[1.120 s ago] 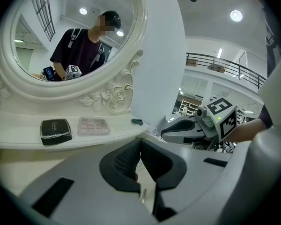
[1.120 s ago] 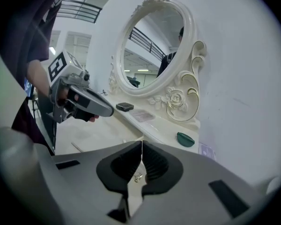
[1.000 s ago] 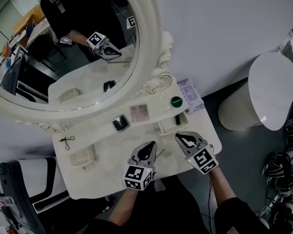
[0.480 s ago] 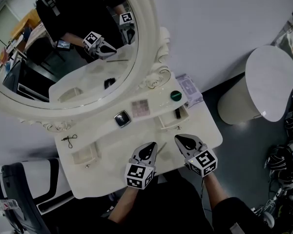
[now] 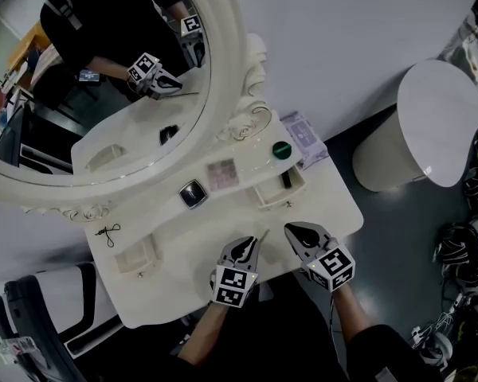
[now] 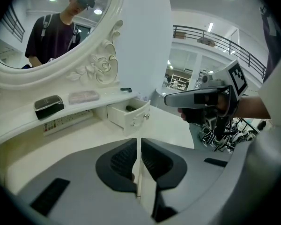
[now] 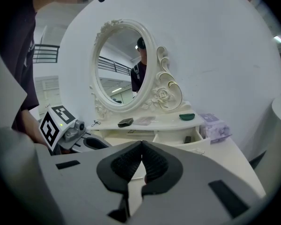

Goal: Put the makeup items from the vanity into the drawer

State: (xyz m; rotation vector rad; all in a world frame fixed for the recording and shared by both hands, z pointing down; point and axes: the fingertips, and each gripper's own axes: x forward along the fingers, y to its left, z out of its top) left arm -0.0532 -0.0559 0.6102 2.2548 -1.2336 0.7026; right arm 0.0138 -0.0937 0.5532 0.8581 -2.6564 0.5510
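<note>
The left tongs (image 5: 250, 243) are pinching a thin pale stick (image 5: 262, 235) (faint against the counter (image 5: 334, 207)); the right tongs (image 5: 288, 228) are sitting closed, empty. Just above, mid-frame, the open drawer (image 5: 271, 204) is holding one dark item (image 5: 286, 179), while a compact (image 5: 193, 194), palette (image 5: 223, 174) and round green item (image 5: 281, 150) are lying on the shelf (image 5: 251, 166) behind.

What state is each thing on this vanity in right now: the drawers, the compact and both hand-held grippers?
Right drawer: open, a dark item inside.
Left drawer: open.
Black compact: closed, on the shelf.
Left hand-held gripper: closed.
Right hand-held gripper: closed, empty.
</note>
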